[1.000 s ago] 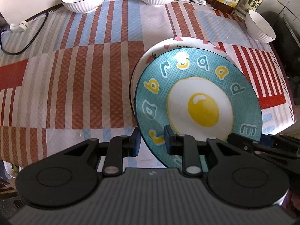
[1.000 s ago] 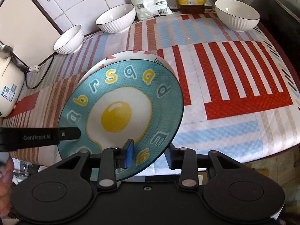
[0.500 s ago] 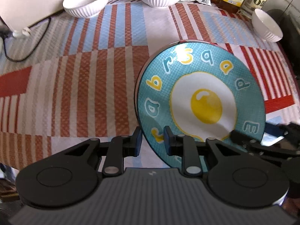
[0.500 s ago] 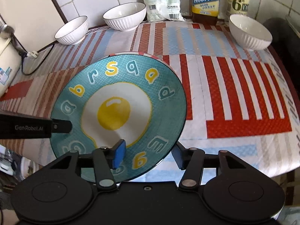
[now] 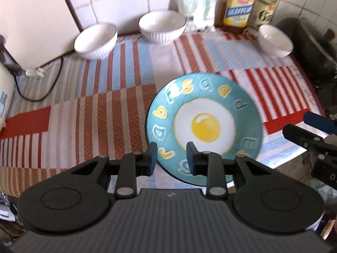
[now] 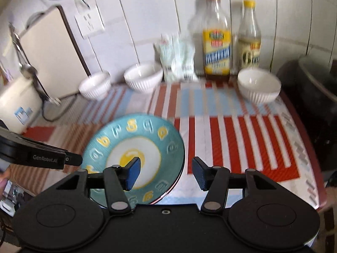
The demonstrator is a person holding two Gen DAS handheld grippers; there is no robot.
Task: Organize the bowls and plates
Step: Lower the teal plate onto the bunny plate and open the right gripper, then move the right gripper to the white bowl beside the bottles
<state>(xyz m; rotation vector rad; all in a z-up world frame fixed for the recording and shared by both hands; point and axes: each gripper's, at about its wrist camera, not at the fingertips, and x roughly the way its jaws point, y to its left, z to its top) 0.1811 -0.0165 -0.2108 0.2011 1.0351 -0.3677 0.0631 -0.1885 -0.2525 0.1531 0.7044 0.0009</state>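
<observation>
Above the egg plate (image 5: 205, 124), both grippers have risen, left gripper (image 5: 171, 158) opening, right gripper (image 6: 166, 174) released.

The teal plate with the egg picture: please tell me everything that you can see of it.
The teal plate is round and glossy like glazed ceramic, with a fried egg painted at the centre and white and yellow letters around it. It lies face up on another plate, whose edge just shows beneath it, on the striped tablecloth. Nothing visibly grips it.
</observation>
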